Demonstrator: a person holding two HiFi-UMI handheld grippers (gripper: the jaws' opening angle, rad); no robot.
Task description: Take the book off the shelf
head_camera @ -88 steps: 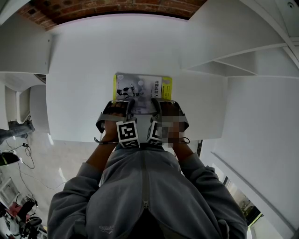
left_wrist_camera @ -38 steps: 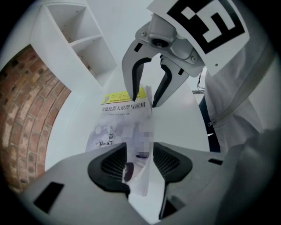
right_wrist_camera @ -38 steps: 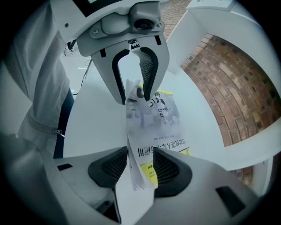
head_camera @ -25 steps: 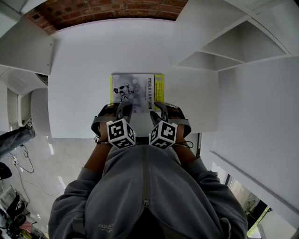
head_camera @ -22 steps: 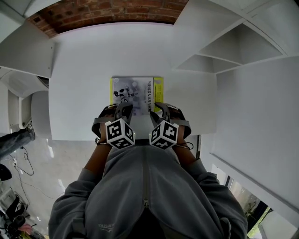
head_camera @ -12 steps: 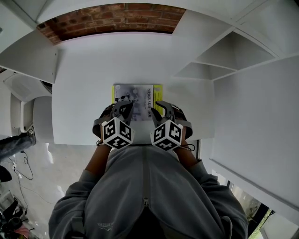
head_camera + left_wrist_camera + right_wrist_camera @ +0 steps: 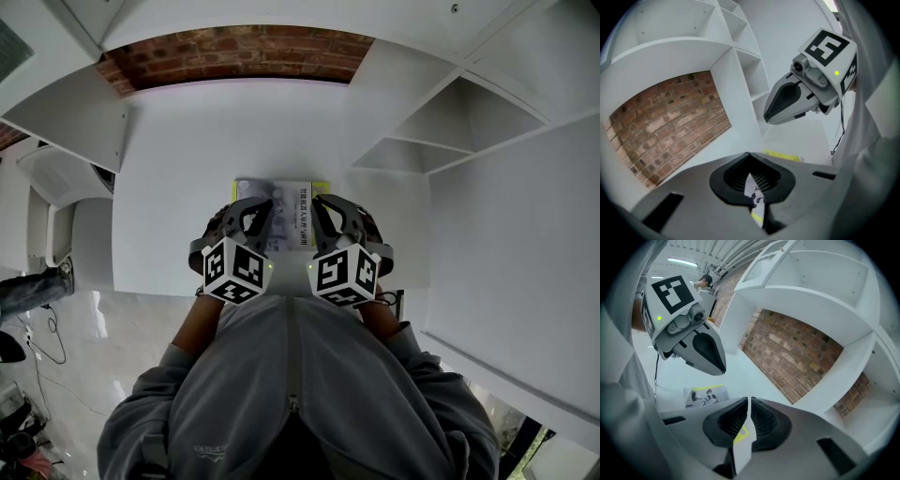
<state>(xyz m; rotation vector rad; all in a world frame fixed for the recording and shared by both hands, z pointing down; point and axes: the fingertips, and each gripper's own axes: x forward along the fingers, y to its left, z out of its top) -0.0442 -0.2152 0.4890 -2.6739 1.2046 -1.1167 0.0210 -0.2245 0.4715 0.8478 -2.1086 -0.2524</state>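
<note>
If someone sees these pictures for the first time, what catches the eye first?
The brick wall at the top of the head view stands out among the white shelves. Below it, a book with yellow edges lies flat on a white surface. Over its near edge hover the left gripper and the right gripper, both empty; the right one's jaws have just been closing.

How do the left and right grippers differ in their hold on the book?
The left gripper pinches the book at its left near edge, the right gripper at its right one. The left gripper's jaws show printed cover art between them; the right gripper's jaws, which have just been closing, show a white and yellow strip. Both are shut on the book.
</note>
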